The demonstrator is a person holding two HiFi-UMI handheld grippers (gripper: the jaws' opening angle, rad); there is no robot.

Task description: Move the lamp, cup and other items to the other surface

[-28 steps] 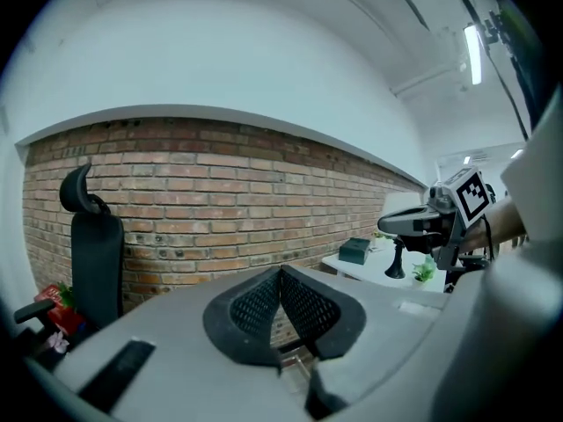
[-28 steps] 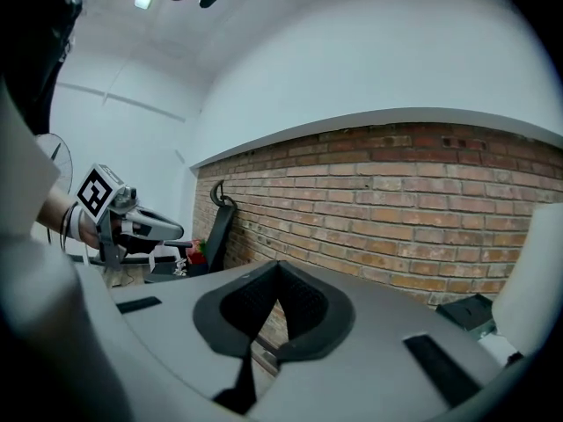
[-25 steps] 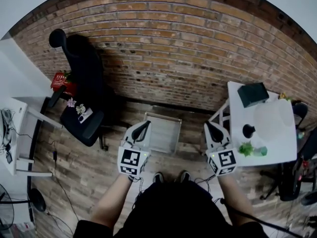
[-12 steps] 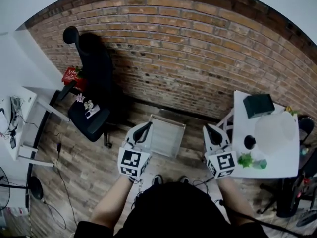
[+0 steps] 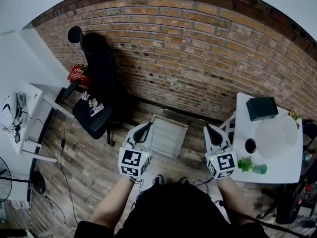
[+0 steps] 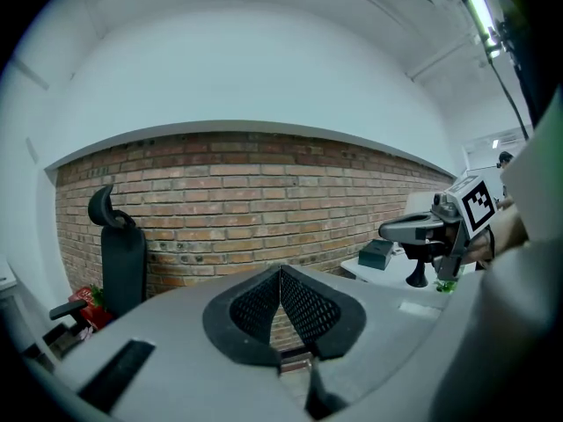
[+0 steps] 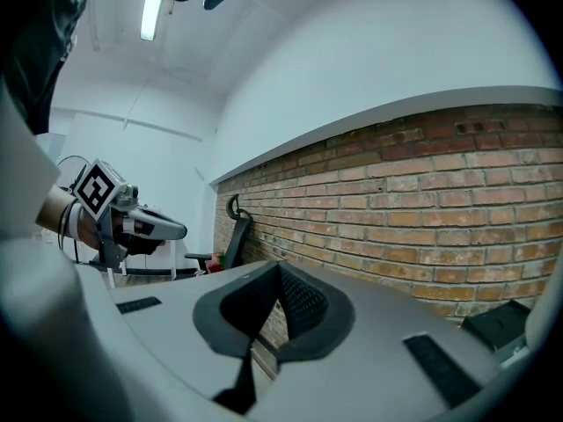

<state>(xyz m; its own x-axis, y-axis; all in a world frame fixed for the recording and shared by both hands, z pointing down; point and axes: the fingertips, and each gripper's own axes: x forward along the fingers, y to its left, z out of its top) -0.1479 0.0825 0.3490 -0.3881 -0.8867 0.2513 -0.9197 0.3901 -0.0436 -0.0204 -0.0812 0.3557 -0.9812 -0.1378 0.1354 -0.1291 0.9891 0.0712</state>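
Well, with the left gripper [image 5: 143, 128] and right gripper [image 5: 210, 129] both pressed together on nothing just left of the white table [image 5: 287, 170], the right one should spread wide before closing on the lamp [image 5: 275, 130] standing on that table; no writing is legible.

The head view looked steeply down from overhead; both gripper views faced level, close along their jaws, toward the shared brick wall [image 5: 188, 58].
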